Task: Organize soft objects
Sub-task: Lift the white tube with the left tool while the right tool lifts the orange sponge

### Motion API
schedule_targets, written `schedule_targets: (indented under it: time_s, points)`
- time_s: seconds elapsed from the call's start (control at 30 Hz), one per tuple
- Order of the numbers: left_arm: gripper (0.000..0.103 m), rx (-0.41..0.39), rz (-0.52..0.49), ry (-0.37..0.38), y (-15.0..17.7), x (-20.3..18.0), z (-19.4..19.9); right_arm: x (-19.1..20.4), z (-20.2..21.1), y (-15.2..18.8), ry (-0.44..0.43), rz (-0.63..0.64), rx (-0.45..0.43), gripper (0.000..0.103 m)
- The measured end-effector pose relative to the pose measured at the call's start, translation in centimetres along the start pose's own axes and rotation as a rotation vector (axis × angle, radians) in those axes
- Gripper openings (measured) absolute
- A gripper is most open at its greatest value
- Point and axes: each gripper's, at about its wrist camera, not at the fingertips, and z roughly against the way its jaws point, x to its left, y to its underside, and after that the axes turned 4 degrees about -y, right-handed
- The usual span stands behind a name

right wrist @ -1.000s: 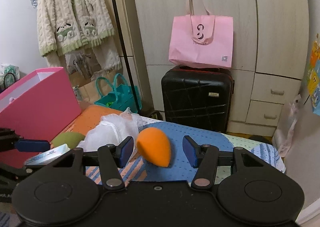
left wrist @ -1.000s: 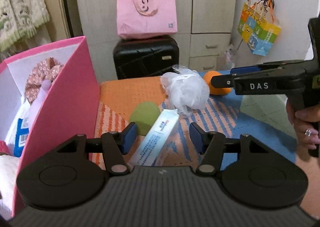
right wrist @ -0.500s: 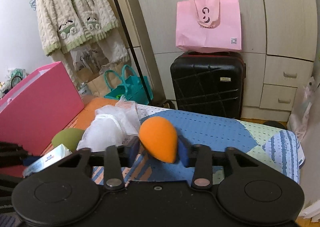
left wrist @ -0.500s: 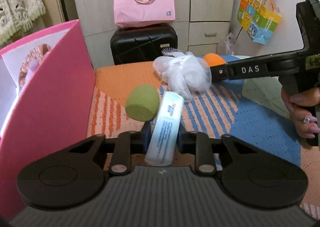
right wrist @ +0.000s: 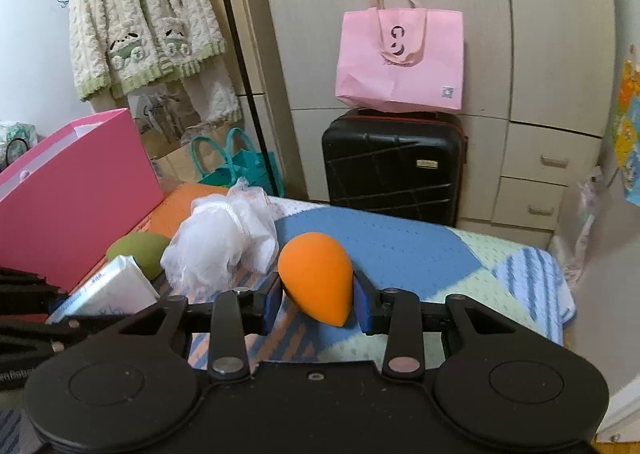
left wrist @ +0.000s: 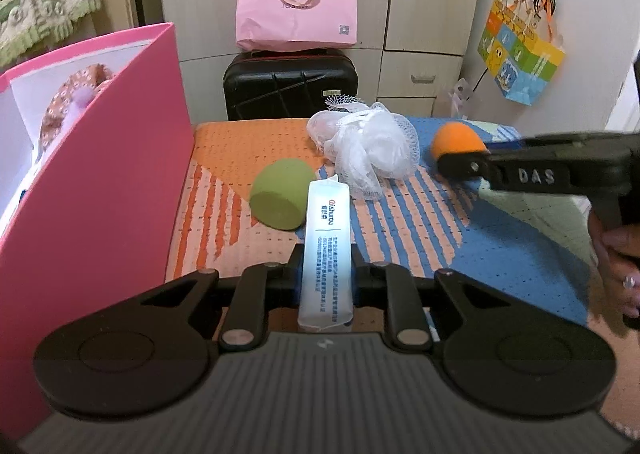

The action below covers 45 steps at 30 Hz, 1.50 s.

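**Both grippers loaded, pink box sits off to the left**

The left gripper is clamped on the tissue pack, whose long axis runs straight ahead along the fingers. The right gripper pinches the orange sponge over the mat. The pink box stands just left of the left gripper, so that one's nearer.

1. Your left gripper is clamped on the white packet.
2. The green sponge touches the packet's left side.
3. The white mesh puff lies beyond.
4. Your right gripper pinches the orange sponge.
5. The pink box stands left.
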Motion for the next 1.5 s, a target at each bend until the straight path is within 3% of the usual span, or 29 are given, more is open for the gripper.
schedule_targets:
  time_s: [0.5,1.1,1.5]
  points:
    - [0.019,-0.006,0.055,0.098,2.0,0.6,4.3,4.3,4.9,3.9,0.069,-0.027,-0.002,0.042]
    - [0.019,-0.024,0.054,0.196,4.7,0.9,10.2,10.1,11.4,7.4,0.096,-0.045,-0.028,0.042]
    - [0.019,0.034,0.06,0.208,7.8,2.1,13.6,14.3,14.8,10.0,0.045,0.012,0.012,0.043]
